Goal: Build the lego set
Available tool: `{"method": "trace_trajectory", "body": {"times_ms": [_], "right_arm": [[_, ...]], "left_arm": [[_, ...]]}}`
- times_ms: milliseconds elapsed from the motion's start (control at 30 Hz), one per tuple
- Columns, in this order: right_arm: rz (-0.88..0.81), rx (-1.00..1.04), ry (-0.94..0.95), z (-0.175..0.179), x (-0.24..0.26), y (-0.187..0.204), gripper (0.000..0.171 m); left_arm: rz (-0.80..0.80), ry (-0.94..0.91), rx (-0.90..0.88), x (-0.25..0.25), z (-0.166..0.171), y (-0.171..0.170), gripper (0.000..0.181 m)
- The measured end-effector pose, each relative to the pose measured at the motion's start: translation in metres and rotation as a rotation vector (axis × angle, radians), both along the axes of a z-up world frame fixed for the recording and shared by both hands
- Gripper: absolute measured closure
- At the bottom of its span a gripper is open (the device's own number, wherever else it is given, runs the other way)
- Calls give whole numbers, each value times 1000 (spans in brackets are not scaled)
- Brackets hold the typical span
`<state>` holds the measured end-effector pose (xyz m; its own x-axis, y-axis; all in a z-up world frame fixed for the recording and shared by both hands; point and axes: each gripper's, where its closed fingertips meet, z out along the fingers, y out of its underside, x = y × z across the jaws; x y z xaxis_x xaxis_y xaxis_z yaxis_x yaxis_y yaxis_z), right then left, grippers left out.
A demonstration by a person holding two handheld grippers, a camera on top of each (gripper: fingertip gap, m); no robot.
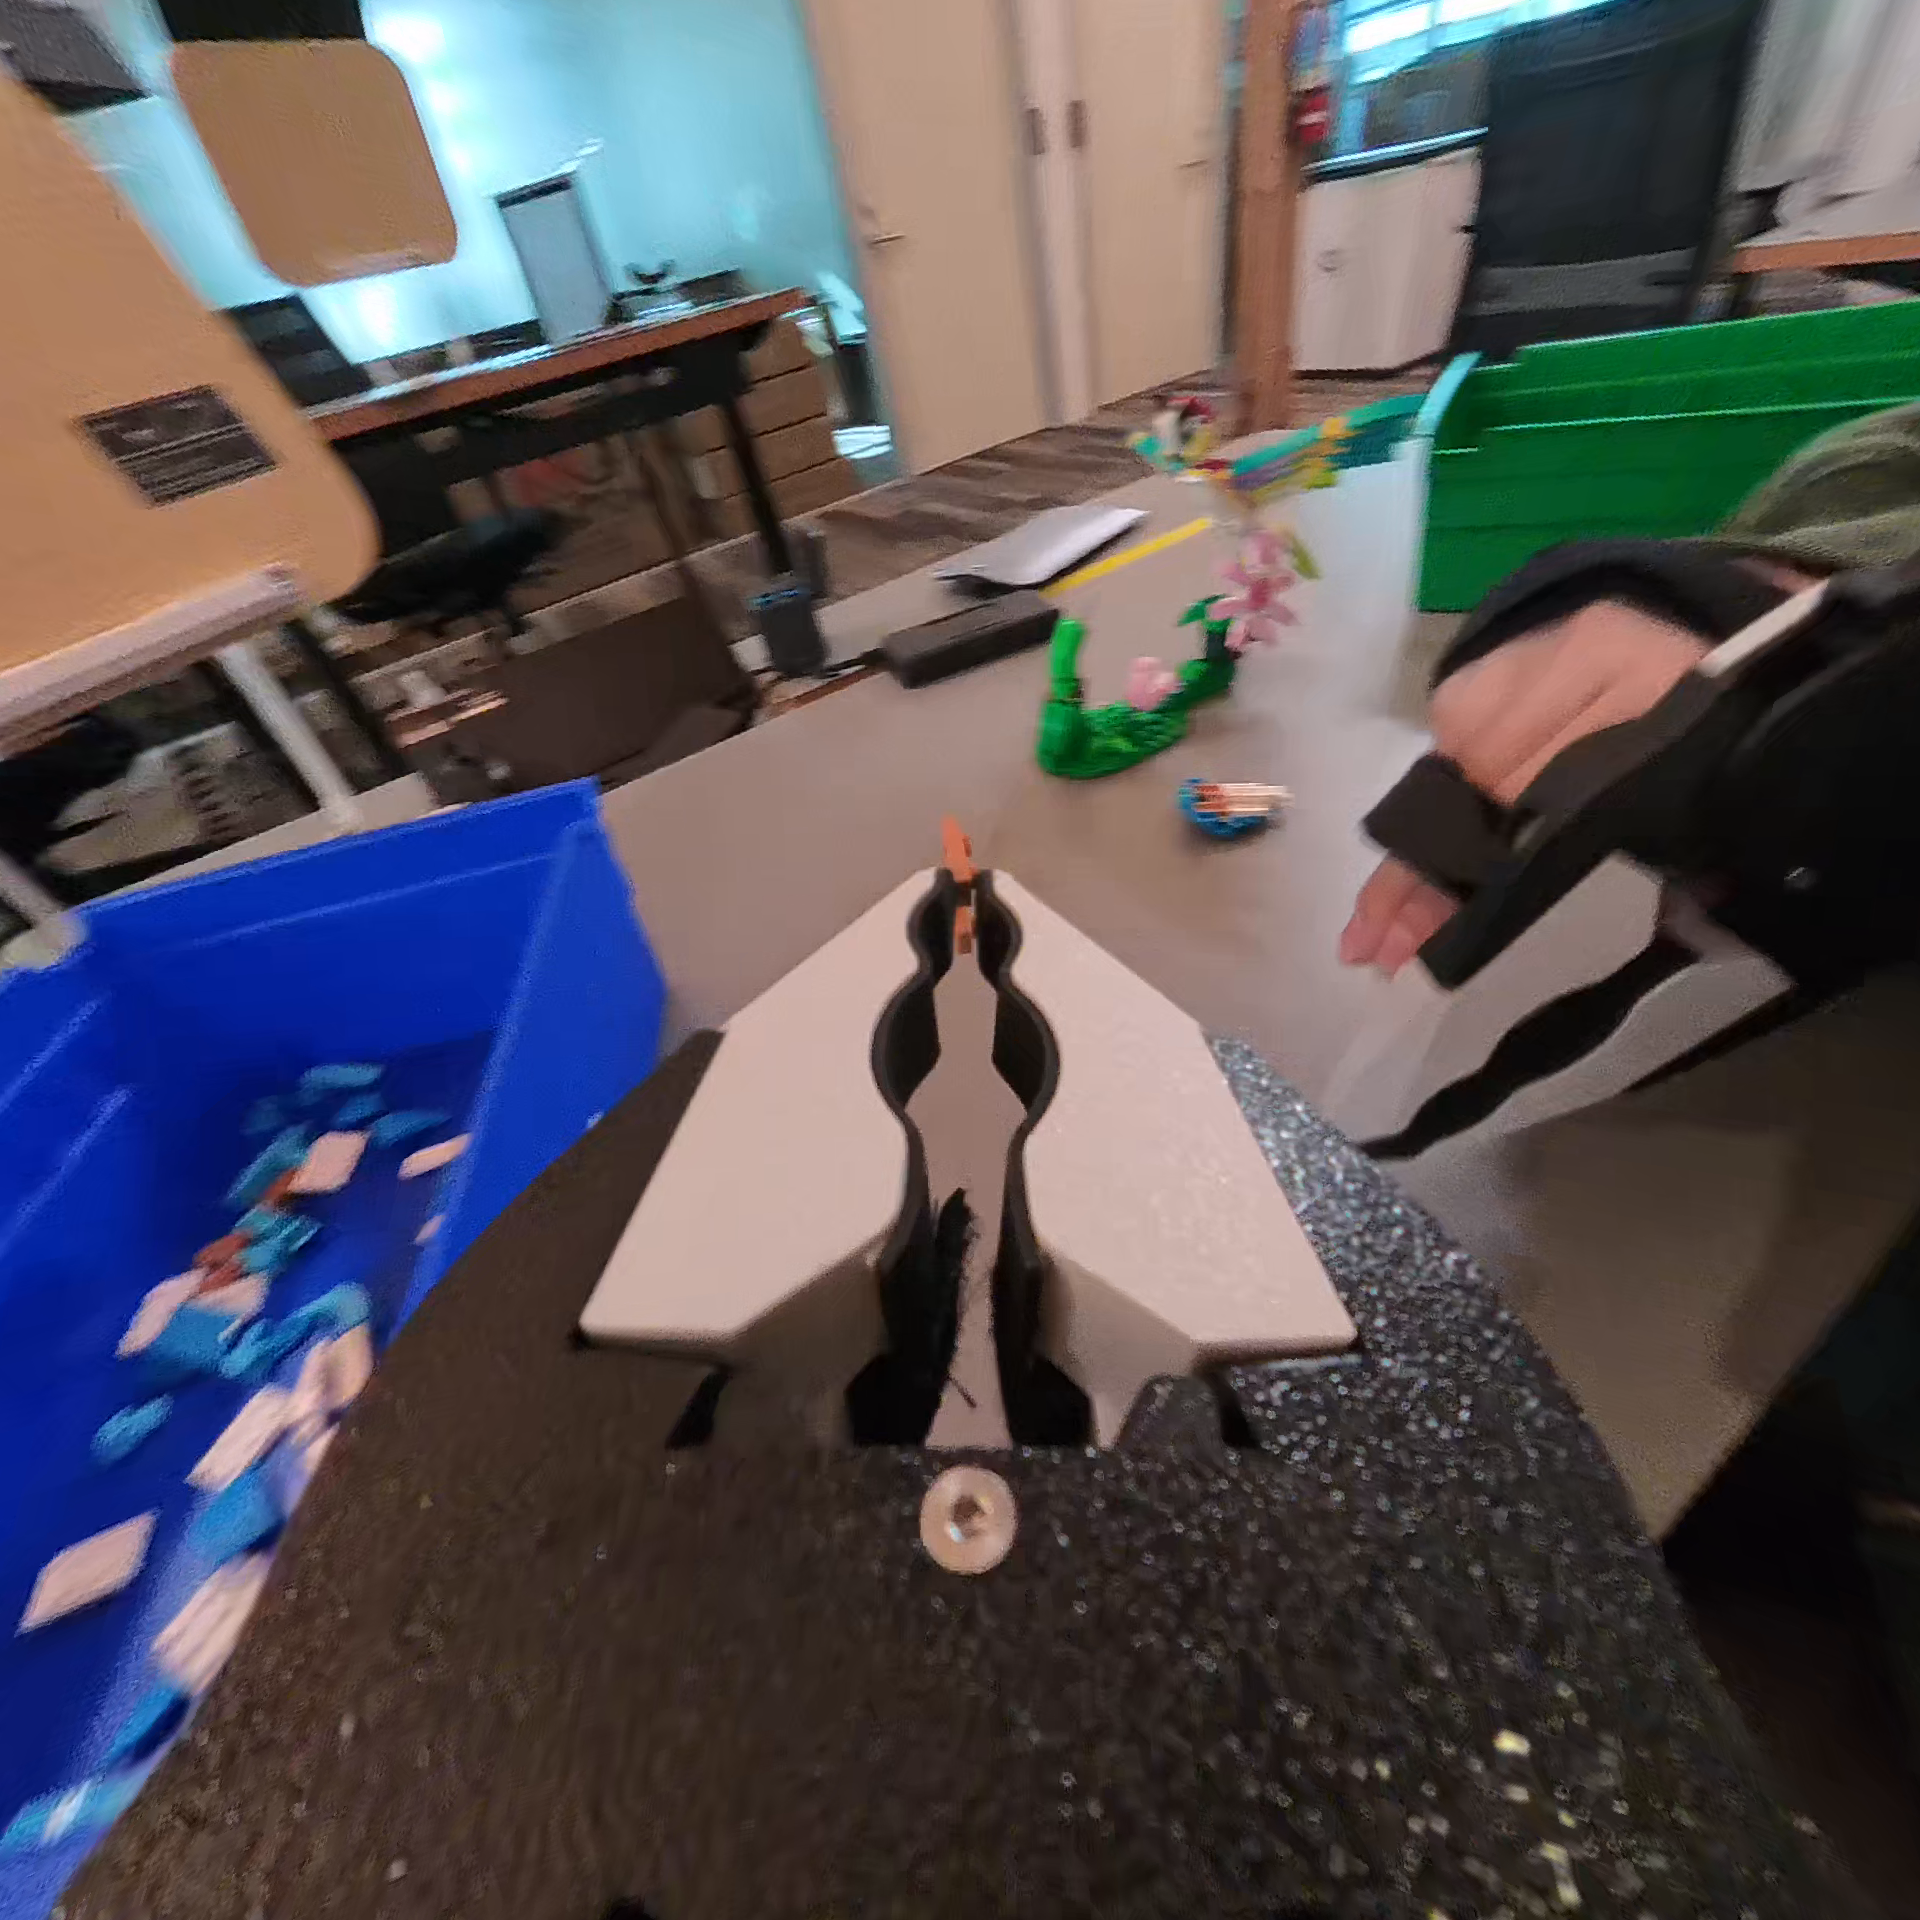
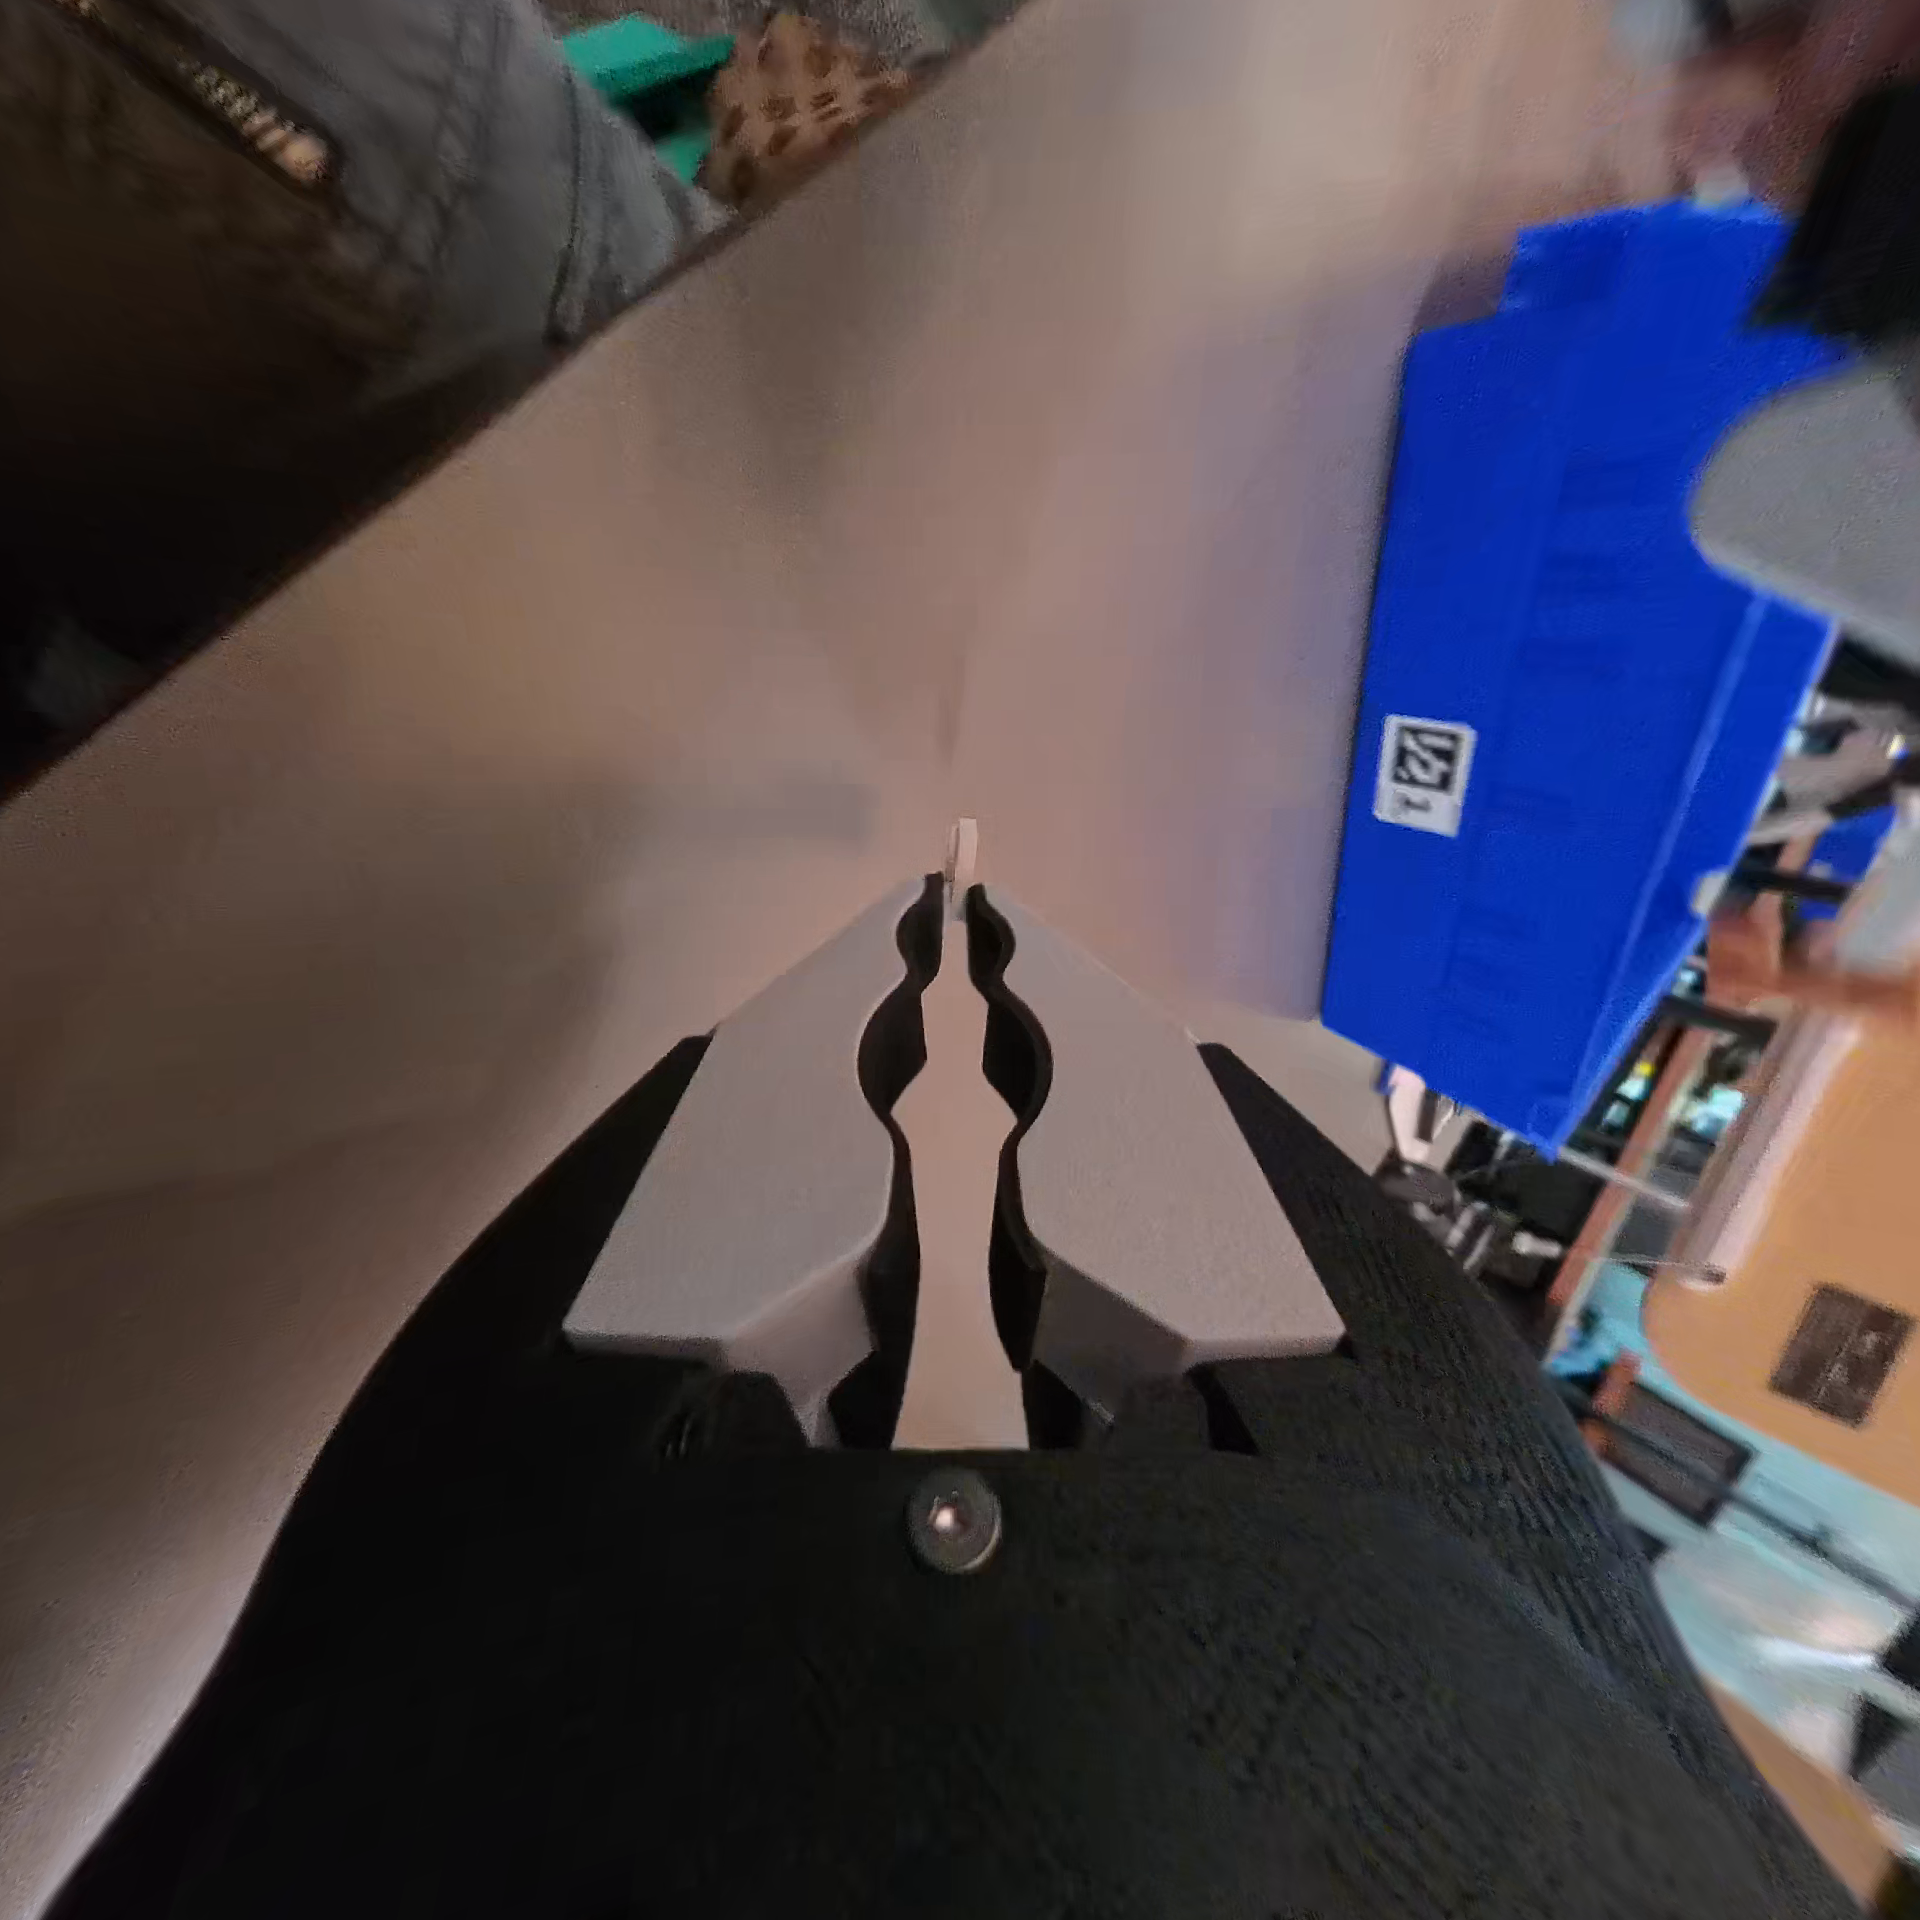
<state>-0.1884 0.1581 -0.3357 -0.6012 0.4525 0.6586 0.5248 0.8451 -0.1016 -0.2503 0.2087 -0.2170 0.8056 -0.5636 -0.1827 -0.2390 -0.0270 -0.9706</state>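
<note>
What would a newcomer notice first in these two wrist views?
Each gripper pinches a tiny piece at its fingertips: the left gripper an orange piece, the right gripper a white piece. Left of the left gripper, a blue bin holds scattered small blue and pale pieces.

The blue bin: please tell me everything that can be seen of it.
The blue bin is an open-topped box of what looks like hard plastic, standing upright at the table edge, beside the left claw. An inner wall divides it. Many small flat pieces, blue, white and a few orange-brown, lie loose inside. The right wrist view shows a white sticker on its outer wall.
</note>
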Motion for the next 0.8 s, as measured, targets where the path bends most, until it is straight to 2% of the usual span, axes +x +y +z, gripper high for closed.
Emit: {"method": "trace_trajectory", "body": {"times_ms": [67,133,200,300,367,400,467,500,533,600,667,733,800], "right_arm": [[-66,4,130,30,-10,21,169],[-99,-21,376,79,-35,42,169],[-119,-199,620,129,-70,58,169],[-204,-436,811,172,-125,105,168],[-301,-567,845,175,-156,141,163],[-355,-643,831,169,-168,155,147],[-415,-797,789,159,-183,165,131],[-431,-844,793,157,-185,168,122],[-450,-858,801,156,-185,173,114],[-471,-843,842,158,-176,182,111],[-458,-831,956,177,-151,186,111],[-413,-797,1073,203,-107,181,113],[-383,-674,1178,221,-47,180,115]], "left_arm": [[148,2,62,-32,11,6,181],[314,0,136,-75,35,10,181],[458,-9,171,-115,57,16,181],[584,13,31,-157,45,43,181],[640,-3,-57,-177,28,61,180],[640,-31,-111,-180,19,68,166],[641,-69,-202,-182,3,76,121],[659,-60,-222,-185,-2,79,112],[667,-46,-218,-187,-3,80,111],[671,-59,-166,-186,4,79,113],[642,-91,-114,-174,16,75,112],[584,-108,-52,-152,33,68,109],[476,-126,35,-114,54,61,110]]}}
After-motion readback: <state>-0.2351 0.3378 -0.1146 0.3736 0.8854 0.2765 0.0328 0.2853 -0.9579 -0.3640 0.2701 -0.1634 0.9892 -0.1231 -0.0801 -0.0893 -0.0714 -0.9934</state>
